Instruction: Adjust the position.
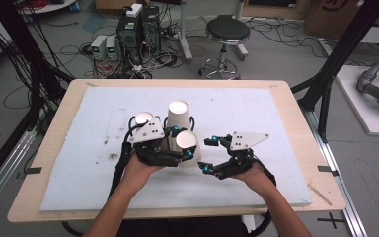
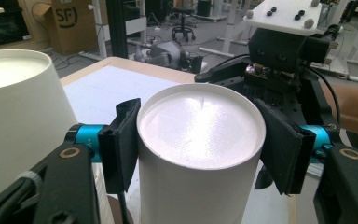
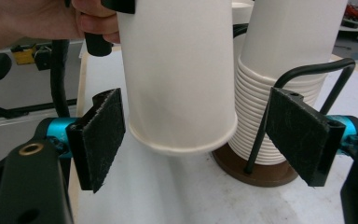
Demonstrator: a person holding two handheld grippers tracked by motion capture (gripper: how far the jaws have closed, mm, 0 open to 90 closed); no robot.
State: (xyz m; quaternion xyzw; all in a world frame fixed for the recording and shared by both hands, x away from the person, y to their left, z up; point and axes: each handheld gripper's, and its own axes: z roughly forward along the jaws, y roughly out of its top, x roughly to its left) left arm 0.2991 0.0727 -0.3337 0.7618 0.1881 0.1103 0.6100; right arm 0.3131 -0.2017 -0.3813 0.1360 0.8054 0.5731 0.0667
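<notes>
High view: left gripper (image 1: 181, 143) sits centre frame w/ its pads pinching an upside-down paper cup (image 1: 187, 140), held just off the white mat (image 1: 256, 113). In the right gripper view the cup's rim hangs above the mat, lower centre, clear of the cup stack (image 3: 279, 84) on its wire holder (image 3: 303, 93) at right. Right gripper (image 1: 208, 155), just right of the cup, has fingers (image 3: 100, 135) spread wide, either side of the rim, not touching. Judged: cup is pulled off the stack; setting it down or handing over is left.
</notes>
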